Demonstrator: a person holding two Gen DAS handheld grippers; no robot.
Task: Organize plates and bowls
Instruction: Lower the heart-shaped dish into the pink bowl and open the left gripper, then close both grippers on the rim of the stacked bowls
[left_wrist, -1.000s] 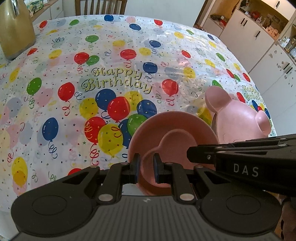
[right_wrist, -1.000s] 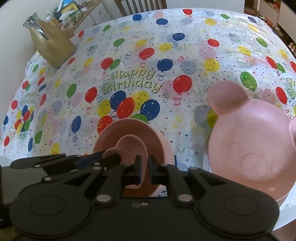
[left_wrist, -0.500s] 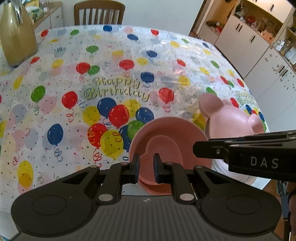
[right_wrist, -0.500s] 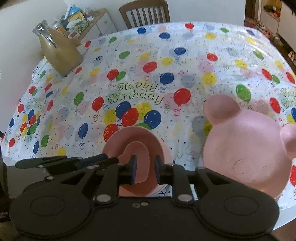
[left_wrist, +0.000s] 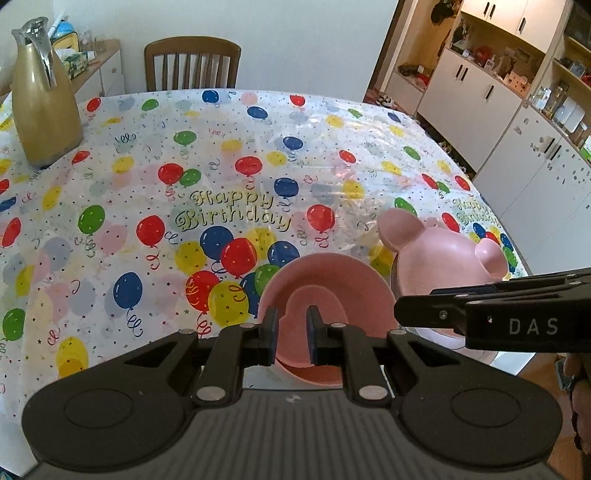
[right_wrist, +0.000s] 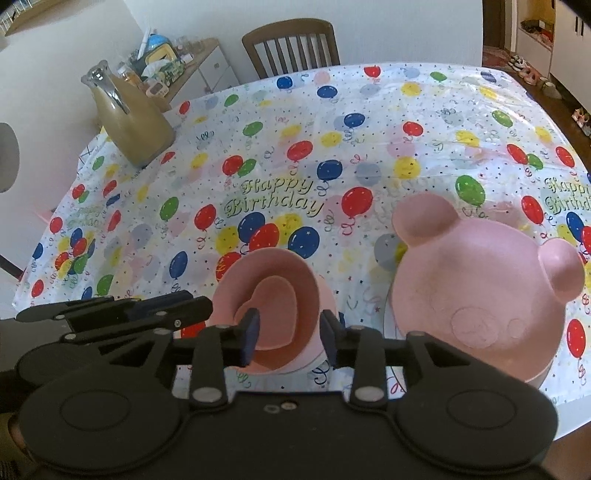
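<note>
A round pink bowl (left_wrist: 332, 273) (right_wrist: 266, 280) with a heart-shaped pink dish (right_wrist: 273, 306) nested in it stands near the table's front edge, on a wider pink plate (right_wrist: 325, 299). A bear-faced pink plate (left_wrist: 439, 258) (right_wrist: 476, 295) lies to its right. My left gripper (left_wrist: 292, 332) hovers above the bowl's near side, shut and holding nothing. My right gripper (right_wrist: 290, 332) is above the bowl's near rim. Its jaws are opening and the pads stand clear of the rim on both sides.
A gold jug (left_wrist: 40, 99) (right_wrist: 129, 114) stands at the back left of the balloon tablecloth (left_wrist: 236, 214). A wooden chair (left_wrist: 192, 62) is behind the table. White cabinets (left_wrist: 480, 96) line the right wall. The table's near edge runs just below the bowl.
Both grippers have risen and drawn back, so the bowl and bear plate look smaller. The right jaws, shut at the stacked dishes before, have spread apart. The dishes have stayed put.
</note>
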